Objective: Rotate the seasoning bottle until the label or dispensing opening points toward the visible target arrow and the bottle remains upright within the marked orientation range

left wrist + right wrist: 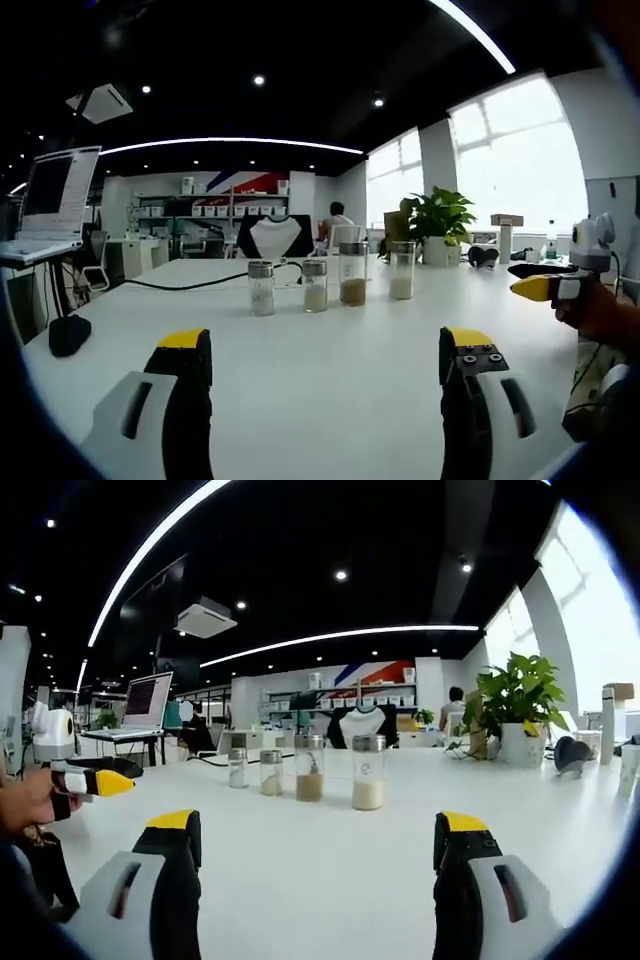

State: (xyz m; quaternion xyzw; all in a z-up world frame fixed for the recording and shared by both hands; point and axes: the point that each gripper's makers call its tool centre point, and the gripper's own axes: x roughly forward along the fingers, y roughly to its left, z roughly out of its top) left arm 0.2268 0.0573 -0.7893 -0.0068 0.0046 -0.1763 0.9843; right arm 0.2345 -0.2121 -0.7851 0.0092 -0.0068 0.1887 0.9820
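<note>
Four glass seasoning bottles stand upright in a row on the white table (320, 390). In the left gripper view they are a short bottle (261, 288), a second short bottle (315, 285), a taller bottle with brown filling (352, 273) and a tall bottle with pale filling (402, 270). My left gripper (325, 345) is open, well short of the row, with bare table between its jaws. In the right gripper view the bottles (309, 767) stand ahead of my open right gripper (317, 825). The nearest is the pale-filled one (368, 772).
The right gripper's yellow tip (545, 288), held by a hand (600, 312), enters from the right. The left gripper (95, 780) shows at the left of the right gripper view. A laptop on a stand (55, 200), a black cable (190, 283) and a potted plant (440, 225) border the table.
</note>
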